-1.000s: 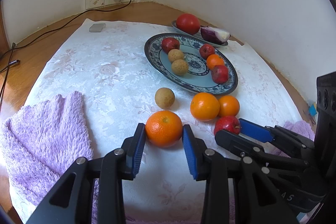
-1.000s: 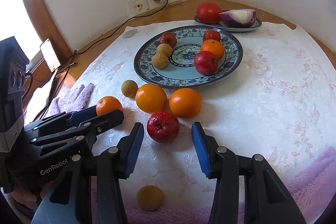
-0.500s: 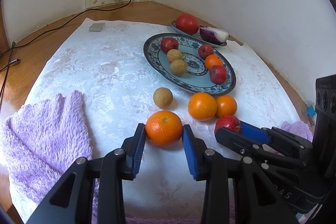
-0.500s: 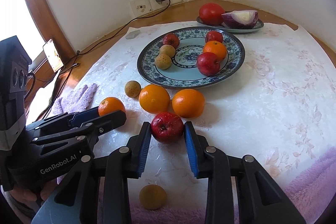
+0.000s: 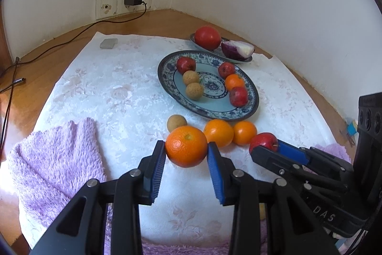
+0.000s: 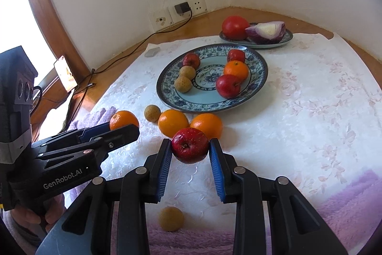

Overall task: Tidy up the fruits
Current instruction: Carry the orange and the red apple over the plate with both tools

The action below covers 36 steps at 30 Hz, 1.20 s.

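Orange [image 5: 186, 146] gripped, apple [image 6: 190, 145] clamped (cloth [image 6: 310, 99] open rightward)

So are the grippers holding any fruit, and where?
Yes. The left gripper pinches an orange by its sides; the right gripper pinches a red apple by its sides.

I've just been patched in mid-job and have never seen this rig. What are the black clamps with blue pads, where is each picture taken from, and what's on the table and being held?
No robot arm here: a person holds two hand grippers, each with a fisheye camera looking along its fingers. One picture is from the left gripper, shut on an orange. The other is from the right gripper, shut on a red apple. Each gripper also shows at the side of the other's picture. On the white cloth a blue patterned plate holds small apples, an orange and two brown fruits. Two oranges and two brown fruits lie loose. A small plate holds a tomato and a cut onion.
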Each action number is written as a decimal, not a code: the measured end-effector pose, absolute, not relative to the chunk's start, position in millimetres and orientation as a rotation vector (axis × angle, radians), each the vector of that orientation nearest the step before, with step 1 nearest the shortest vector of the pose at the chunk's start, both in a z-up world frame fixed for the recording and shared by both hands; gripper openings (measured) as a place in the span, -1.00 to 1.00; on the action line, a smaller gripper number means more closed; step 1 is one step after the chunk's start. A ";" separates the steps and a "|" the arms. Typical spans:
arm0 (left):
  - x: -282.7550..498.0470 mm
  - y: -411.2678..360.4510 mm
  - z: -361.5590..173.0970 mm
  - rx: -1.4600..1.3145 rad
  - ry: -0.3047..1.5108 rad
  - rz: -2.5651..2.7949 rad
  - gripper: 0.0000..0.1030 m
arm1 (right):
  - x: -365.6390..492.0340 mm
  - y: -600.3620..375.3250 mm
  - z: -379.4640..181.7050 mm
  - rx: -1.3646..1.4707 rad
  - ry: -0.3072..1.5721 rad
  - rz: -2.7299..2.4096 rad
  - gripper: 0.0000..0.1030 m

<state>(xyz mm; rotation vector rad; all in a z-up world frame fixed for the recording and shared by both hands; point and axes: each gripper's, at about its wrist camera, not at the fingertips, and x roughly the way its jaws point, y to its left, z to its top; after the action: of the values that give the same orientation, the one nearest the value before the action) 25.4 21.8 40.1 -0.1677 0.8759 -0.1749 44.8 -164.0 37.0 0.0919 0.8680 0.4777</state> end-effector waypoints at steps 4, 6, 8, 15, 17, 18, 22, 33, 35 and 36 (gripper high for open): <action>30.2 21.1 44.8 -0.170 0.873 -0.178 -0.28 | 47.1 -169.8 42.1 0.102 0.856 0.470 -0.36; 32.3 21.5 46.6 -0.170 0.872 -0.181 -0.28 | 49.3 -172.2 44.1 0.103 0.852 0.466 -0.36; 35.4 21.5 48.4 -0.174 0.872 -0.184 -0.28 | 51.4 -174.3 46.3 0.106 0.847 0.463 -0.36; 48.5 22.0 53.9 -0.179 0.869 -0.186 -0.28 | 61.1 -181.7 51.6 0.108 0.835 0.448 -0.36; 51.7 23.1 56.0 -0.180 0.866 -0.185 -0.28 | 64.2 -183.5 52.8 0.105 0.833 0.441 -0.36; 54.6 23.3 57.4 -0.181 0.863 -0.186 -0.28 | 66.0 -183.9 53.4 0.104 0.832 0.439 -0.36; 64.4 24.8 61.7 -0.176 0.856 -0.185 -0.28 | 74.1 -186.9 56.3 0.100 0.830 0.426 -0.36; 99.0 26.9 63.1 -0.173 0.864 -0.181 -0.28 | 102.7 -197.2 60.5 0.093 0.826 0.386 -0.36; 104.2 26.1 61.0 -0.173 0.871 -0.180 -0.28 | 107.6 -197.5 61.0 0.088 0.825 0.383 -0.36; 106.5 25.8 59.9 -0.173 0.875 -0.181 -0.28 | 110.0 -197.5 61.1 0.085 0.825 0.382 -0.36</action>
<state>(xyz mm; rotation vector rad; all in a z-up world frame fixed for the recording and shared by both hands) 106.5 25.8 59.9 -0.1735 0.8748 -0.1808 110.0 -197.5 61.1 0.0853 0.8253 0.3815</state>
